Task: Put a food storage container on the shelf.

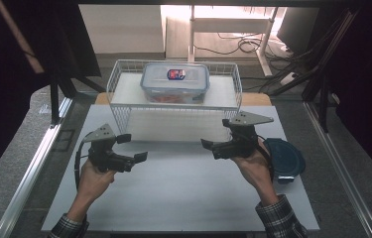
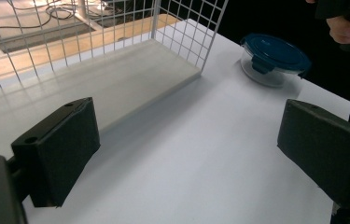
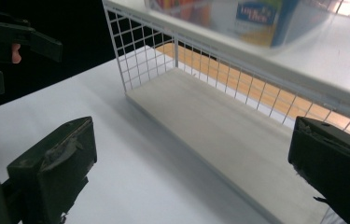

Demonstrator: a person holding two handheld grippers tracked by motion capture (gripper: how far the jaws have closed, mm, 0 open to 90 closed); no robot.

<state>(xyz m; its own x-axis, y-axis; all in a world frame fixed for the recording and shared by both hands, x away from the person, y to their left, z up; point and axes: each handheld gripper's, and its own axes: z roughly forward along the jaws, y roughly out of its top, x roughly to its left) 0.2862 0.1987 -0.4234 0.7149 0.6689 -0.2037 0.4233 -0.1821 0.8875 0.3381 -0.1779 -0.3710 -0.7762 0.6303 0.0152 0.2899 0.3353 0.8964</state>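
A white wire rack [image 1: 124, 67] stands at the back of the white table [image 1: 183, 193]. On its top shelf sits a clear rectangular box [image 1: 175, 82] with a blue-rimmed lid and a label, also at the top of the right gripper view [image 3: 238, 18]. My left gripper [image 1: 133, 147] hovers at the table's left, open, with bare tabletop between its jaws [image 2: 186, 154]. To the right of centre my right gripper [image 1: 217, 133] is open too and faces the rack's lower shelf [image 3: 210, 121]; its jaws [image 3: 191, 163] hold nothing.
A round clear container with a dark blue lid [image 1: 283, 158] rests on the table at the right, behind the right hand [image 2: 275, 58]. Metal rails run along both sides of the table. Cables lie on the floor beyond the rack.
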